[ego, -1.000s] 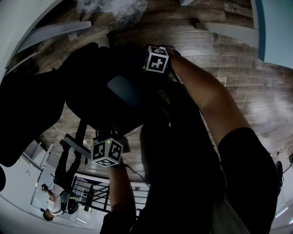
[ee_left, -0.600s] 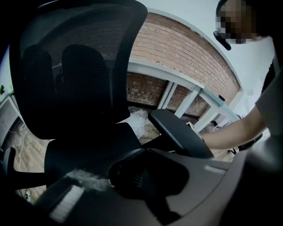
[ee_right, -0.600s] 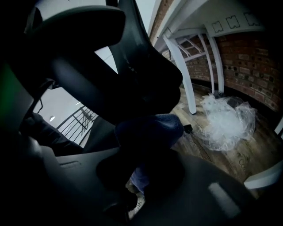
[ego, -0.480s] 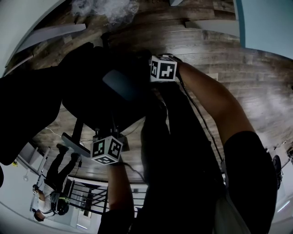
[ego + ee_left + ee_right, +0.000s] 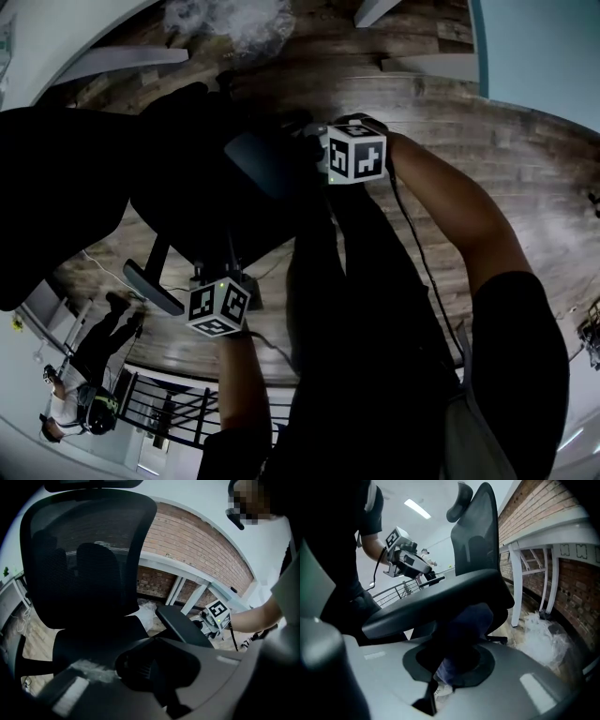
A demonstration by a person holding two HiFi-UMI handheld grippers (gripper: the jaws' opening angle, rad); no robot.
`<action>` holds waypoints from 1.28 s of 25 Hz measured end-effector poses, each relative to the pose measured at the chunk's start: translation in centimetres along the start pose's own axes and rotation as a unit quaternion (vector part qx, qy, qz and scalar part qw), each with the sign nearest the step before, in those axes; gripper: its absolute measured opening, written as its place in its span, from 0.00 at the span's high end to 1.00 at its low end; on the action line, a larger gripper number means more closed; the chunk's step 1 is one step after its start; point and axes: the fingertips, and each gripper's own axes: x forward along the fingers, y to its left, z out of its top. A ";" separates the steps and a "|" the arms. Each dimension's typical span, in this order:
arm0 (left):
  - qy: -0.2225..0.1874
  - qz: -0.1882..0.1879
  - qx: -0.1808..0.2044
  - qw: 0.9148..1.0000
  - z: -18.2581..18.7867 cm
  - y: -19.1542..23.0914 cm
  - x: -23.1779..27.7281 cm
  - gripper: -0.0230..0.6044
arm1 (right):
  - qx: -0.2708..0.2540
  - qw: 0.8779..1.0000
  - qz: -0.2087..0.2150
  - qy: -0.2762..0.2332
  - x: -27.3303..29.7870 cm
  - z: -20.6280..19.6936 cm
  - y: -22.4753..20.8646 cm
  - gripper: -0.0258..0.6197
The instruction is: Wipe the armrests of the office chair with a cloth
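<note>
The right gripper (image 5: 440, 681) had slid along one armrest (image 5: 436, 599) towards the person, jaws clamped on the blue cloth (image 5: 464, 625) against it, suggesting wiping under way, while the left gripper (image 5: 157, 686), jaws apparently together and empty, hovered near the other armrest (image 5: 148, 284).

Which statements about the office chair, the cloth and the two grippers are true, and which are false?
1. The right gripper holds a bluish cloth against the underside of an armrest. True.
2. The chair's backrest is solid wood. False: it is dark mesh.
3. The floor is carpeted. False: it is wood planks.
4. A brick wall stands behind the chair. True.
5. Both grippers work at the same armrest. False: the left gripper is across the seat, on the chair's other side.
</note>
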 end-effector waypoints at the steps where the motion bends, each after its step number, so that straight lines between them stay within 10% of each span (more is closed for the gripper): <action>1: -0.003 0.002 -0.004 1.000 -0.1 0.1 -0.3 0.95 | -0.004 1.000 -0.009 0.001 -0.2 0.2 -0.6 0.88; 10: -0.050 0.002 -0.044 0.998 -0.9 0.2 -2.4 0.95 | 0.035 0.982 -0.186 -0.014 -5.4 3.4 -7.4 0.88; 22: -0.087 -0.053 -0.016 0.995 -2.8 6.1 -7.1 0.95 | 0.161 0.905 -0.371 -0.133 -9.0 14.7 0.5 0.88; 26: -0.083 -0.086 0.010 0.993 -4.2 9.0 -8.9 0.95 | 0.256 0.843 -0.429 -0.198 -5.8 17.2 4.9 0.88; 32: -0.070 -0.118 0.075 0.988 -6.1 13.3 -11.2 0.95 | 0.422 0.683 -0.531 -0.270 0.9 14.1 8.3 0.87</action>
